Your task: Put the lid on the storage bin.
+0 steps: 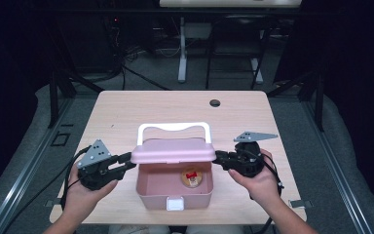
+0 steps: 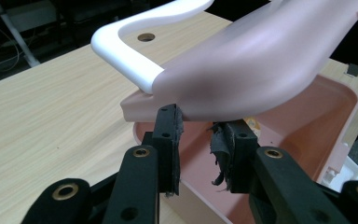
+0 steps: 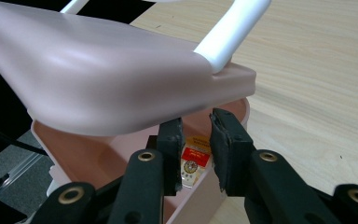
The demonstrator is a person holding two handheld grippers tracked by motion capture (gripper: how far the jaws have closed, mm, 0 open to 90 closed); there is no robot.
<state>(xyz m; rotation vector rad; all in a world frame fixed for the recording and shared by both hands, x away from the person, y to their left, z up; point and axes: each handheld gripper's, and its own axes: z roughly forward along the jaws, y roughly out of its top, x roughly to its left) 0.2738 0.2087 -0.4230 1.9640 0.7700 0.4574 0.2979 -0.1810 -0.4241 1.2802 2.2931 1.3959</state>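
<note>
High view: a pink box (image 1: 148, 187) is seen at the 6 o'clock side of the table (image 1: 126, 105), with its lid (image 1: 173, 150) raised partway over the far rim. The left gripper (image 1: 128, 163) is set at the lid's 9 o'clock end and the right gripper (image 1: 219, 158) at its 3 o'clock end. Both pairs of jaws are parted and nothing is pinched between the pads. The lid's underside is judged to be propped on the tips rather than grasped. Because the lid is only propped, it could slide off either tip and drop shut, and the jaws could be caught between lid and rim. If one end were carried lower than the other, the lid could be twisted. The box itself is held by nothing, so it could be pushed across the table by a sideways nudge. From above, the white handle (image 1: 173, 127) at 12 o'clock and the white latch (image 1: 175, 203) at 6 o'clock are shown whole, but the contact under the lid is hidden. That contact is supplied by the left gripper view, where a frayed, torn pad (image 2: 219, 158) is also seen on one jaw, so grip there may be poor. In the right gripper view the red-labelled round tin (image 3: 195, 158) inside the box is shown close, between the parted jaws
</note>
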